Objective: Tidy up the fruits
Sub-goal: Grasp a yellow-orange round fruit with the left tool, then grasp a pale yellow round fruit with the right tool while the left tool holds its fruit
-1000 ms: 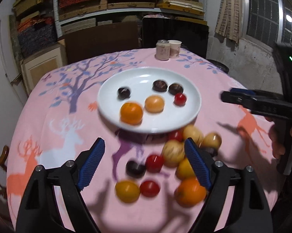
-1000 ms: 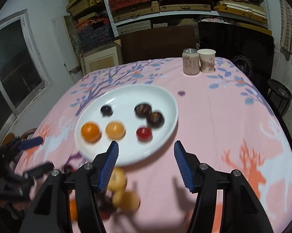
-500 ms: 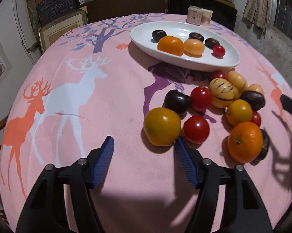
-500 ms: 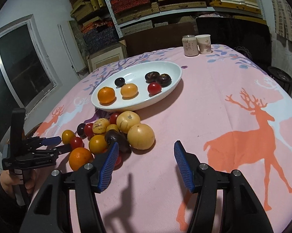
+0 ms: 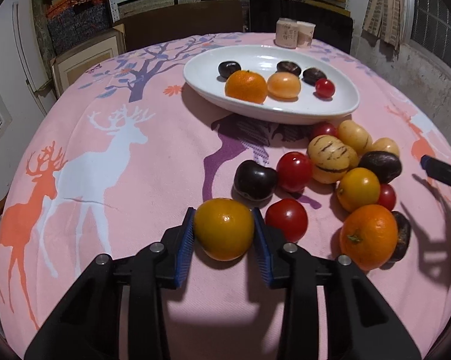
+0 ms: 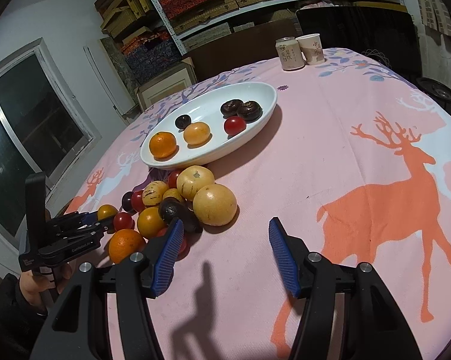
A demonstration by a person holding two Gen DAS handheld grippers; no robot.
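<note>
Fruit lies in a loose pile on the pink cloth (image 5: 111, 156) just in front of the plate (image 5: 201, 69), which already holds an orange (image 5: 246, 86), a pale orange fruit, a red tomato and three dark ones. At the near edge of the pile sits a yellow tomato (image 5: 224, 228), and the left gripper (image 5: 224, 234) has its blue pads (image 5: 186, 247) pressed against both sides of it, closed on its widest part. Whether it has left the cloth I cannot tell.

That tomato looks smooth, round and light, with a thin skin over soft flesh, so it likely slips under a weak grip and bruises or splits under a hard one. Holding it across the middle, as now, seems right; a hold nearer top or bottom would probably squeeze it out.

A red tomato (image 5: 286, 219) sits just beside the right pad, and a dark plum (image 5: 254, 180) just behind, so a straight lift should avoid nudging them.

The right gripper (image 6: 225, 253) hovers wide open over bare cloth beside the pile, holding nothing.
</note>
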